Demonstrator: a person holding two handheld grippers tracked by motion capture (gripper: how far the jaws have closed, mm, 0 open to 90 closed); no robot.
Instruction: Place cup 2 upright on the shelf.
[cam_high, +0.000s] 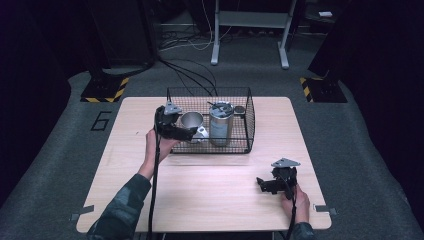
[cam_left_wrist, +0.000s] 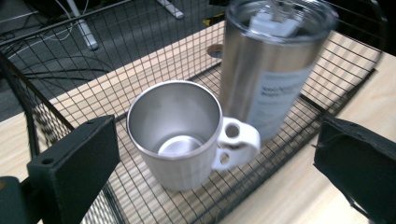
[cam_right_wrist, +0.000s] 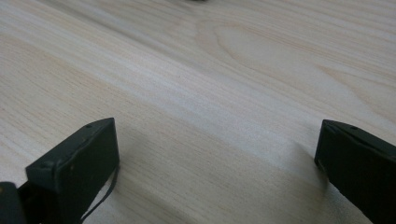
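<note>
Steel catches the light inside the wire basket (cam_high: 248, 120), where a short mug (cam_left_wrist: 180, 135) with a white handle (cam_left_wrist: 236, 142) stands upright on the mesh floor, just beside a taller lidded tumbler (cam_left_wrist: 273, 70). From where I stand, the left gripper (cam_high: 187, 133) hangs at the basket's near left corner with its jaws spread wide, the mug framed between them but untouched. The right gripper (cam_high: 264, 184) rests low over the bare wooden table (cam_right_wrist: 224, 70), well apart from the basket, its jaws likewise spread and holding nothing. That mug looks rigid and fairly light, being empty; its polished wall is likely slick, so a squeeze across the round body could slip or twist. I would judge the rim the better hold, one jaw inside and one outside the wall, on the side away from the handle and the tumbler. The handle loop is another option, though it sits close to the tumbler, and a careless approach might knock that taller vessel over.
</note>
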